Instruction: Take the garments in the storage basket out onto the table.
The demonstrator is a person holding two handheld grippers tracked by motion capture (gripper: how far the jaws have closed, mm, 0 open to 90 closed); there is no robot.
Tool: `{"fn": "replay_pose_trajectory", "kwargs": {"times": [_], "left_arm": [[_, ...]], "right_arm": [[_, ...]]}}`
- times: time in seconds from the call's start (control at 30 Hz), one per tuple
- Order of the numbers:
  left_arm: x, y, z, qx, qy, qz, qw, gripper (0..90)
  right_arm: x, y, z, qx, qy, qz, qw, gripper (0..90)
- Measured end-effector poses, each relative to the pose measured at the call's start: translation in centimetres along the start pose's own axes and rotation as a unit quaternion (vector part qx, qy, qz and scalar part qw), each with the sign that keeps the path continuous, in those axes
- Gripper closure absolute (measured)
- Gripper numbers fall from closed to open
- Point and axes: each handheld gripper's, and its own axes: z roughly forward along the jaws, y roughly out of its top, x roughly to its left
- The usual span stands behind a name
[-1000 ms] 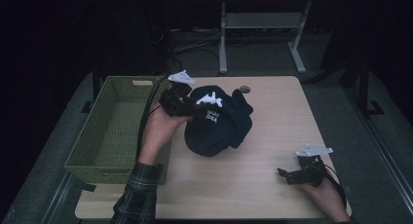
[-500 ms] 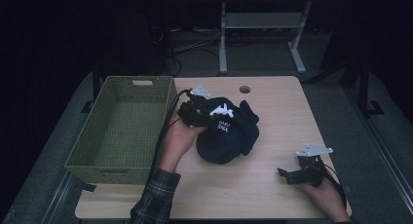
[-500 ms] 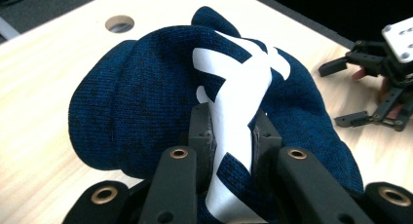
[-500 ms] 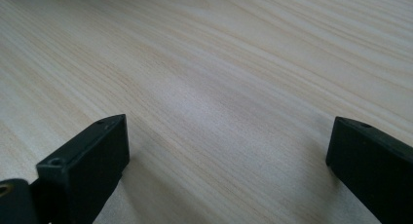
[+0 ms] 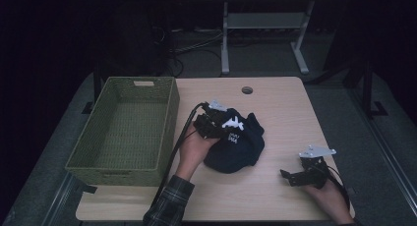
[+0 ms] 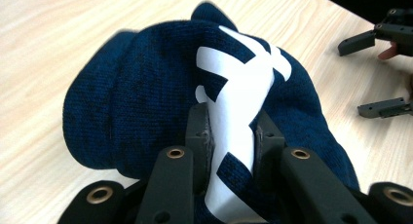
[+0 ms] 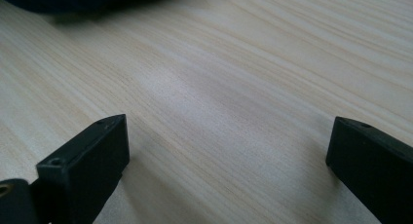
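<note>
Clenched jaws of the left gripper (image 6: 230,136) pinch a fold of the navy knit cap (image 6: 160,87), right across its white printed mark, so the cloth bunches up between the two black pads. In the last instant those jaws have eased a shade wider, yet the fold sits pressed between them. From the high view the left gripper (image 5: 212,124) lies at the cap's (image 5: 238,147) near-left edge, the person's hand wrapped round it and a plaid sleeve (image 5: 169,206) coming up from the bottom edge.

The cap rests on the pale wooden counter (image 5: 275,113), roughly at its middle, slumped in a soft heap – just right of the green woven basket (image 5: 123,125), close to its wall but not touching it. The basket stands along the counter's left edge.

Over on the right, the right gripper (image 5: 301,174) lies low near the counter's front right corner, well apart from the cap, its jaws released and spread wide with bare wood between them (image 7: 224,131). The left gripper view catches those same open jaws at its upper right (image 6: 375,73). A small round hole (image 5: 247,90) sits in the counter near its far edge.
</note>
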Motion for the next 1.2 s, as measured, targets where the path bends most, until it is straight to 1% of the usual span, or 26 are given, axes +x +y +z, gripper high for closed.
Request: {"fn": "replay_pose_trajectory", "kwargs": {"times": [0.07,0.2,0.33,0.47,0.5,0.6,0.7,0.87,1.0,1.1,1.2], "left_arm": [[-0.1,-0.3,0.5,0.002,0.0,-0.004,1.0,72.5],[-0.2,-0.7,1.3,0.007,-0.002,-0.005,1.0,70.5],[-0.1,-1.1,1.8,0.012,0.002,-0.007,0.9999,66.8],[0.1,-1.7,2.5,0.022,0.0,-0.006,0.9997,63.9],[0.1,-1.8,2.7,0.026,0.003,-0.005,0.9996,61.0],[0.1,-2.0,2.7,0.028,0.003,0.001,0.9996,52.4],[0.0,-2.0,2.1,0.017,0.006,0.0,0.9998,44.2],[0.0,-1.9,0.7,0.008,0.008,0.008,0.9999,37.2],[0.1,-1.9,-0.6,-0.002,0.007,0.012,0.9999,36.8],[0.3,-2.0,-1.3,0.0,0.005,0.013,0.9999,36.5],[0.5,-2.3,-2.0,-0.005,0.004,0.012,0.9999,36.5]], "right_arm": [[0.0,0.0,0.0,0.0,0.001,-0.001,1.0,1.4],[0.0,0.0,0.0,0.0,0.001,-0.002,1.0,1.4],[0.0,0.0,0.0,0.0,0.001,-0.002,1.0,1.4],[0.0,0.0,0.0,0.0,0.001,-0.002,1.0,1.5],[0.0,0.0,0.0,0.0,0.001,-0.002,1.0,1.5],[0.0,0.0,0.0,0.0,0.001,-0.003,1.0,1.5],[0.0,0.0,0.0,0.0,0.001,-0.003,1.0,1.4],[0.0,0.0,0.0,0.0,0.001,-0.003,1.0,1.5],[0.0,0.0,0.0,0.0,0.001,-0.003,1.0,1.5],[0.0,0.0,0.0,0.0,0.001,-0.003,1.0,1.4],[0.0,0.0,0.0,0.0,0.001,-0.003,1.0,1.4]]}}
